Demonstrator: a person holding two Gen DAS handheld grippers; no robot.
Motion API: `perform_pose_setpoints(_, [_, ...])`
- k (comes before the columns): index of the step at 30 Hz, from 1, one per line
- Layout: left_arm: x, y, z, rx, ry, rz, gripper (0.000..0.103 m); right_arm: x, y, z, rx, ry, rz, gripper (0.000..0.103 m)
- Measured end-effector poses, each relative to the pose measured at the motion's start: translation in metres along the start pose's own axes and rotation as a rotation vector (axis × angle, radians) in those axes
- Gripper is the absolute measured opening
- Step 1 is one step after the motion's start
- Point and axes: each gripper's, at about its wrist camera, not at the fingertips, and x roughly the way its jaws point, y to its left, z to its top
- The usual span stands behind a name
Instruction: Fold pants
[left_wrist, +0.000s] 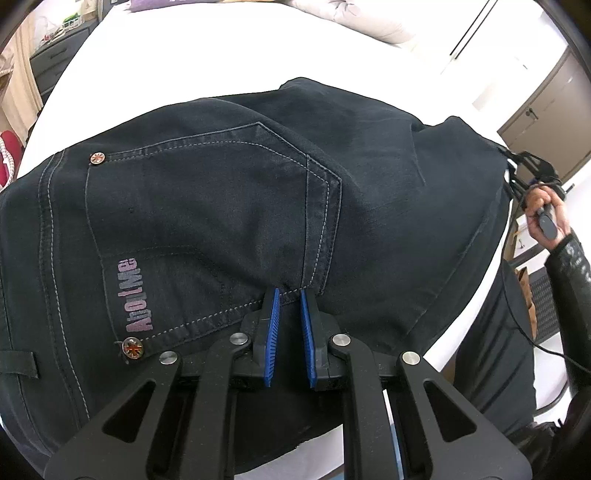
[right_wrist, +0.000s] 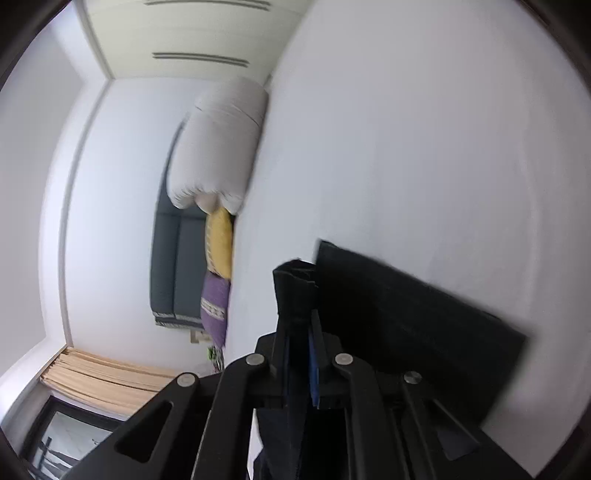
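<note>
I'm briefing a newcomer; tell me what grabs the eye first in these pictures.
Dark pants fill the left wrist view, spread on a white bed, back pocket up with pink lettering. The left gripper nips the pocket's edge. In the right wrist view, the right gripper holds a fabric fold.

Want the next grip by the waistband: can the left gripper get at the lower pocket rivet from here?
Probably yes: the rivet lies bare on the pants, just beside the left gripper; nothing covers it.

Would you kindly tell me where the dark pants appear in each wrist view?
Left wrist: pants fill the centre, back pocket up, on the white bed.
Right wrist: pants lower centre-right, a fold pinched in the right gripper.
Shared landmark: the white bed.
</note>
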Motion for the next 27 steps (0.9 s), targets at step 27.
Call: perform_pose_setpoints(27, [-0.003, 0.007, -0.008, -0.003, -0.012, 0.000, 0.012, -0.054, -0.039, -0.006, 0.172, -0.042, -0.029, 0.021])
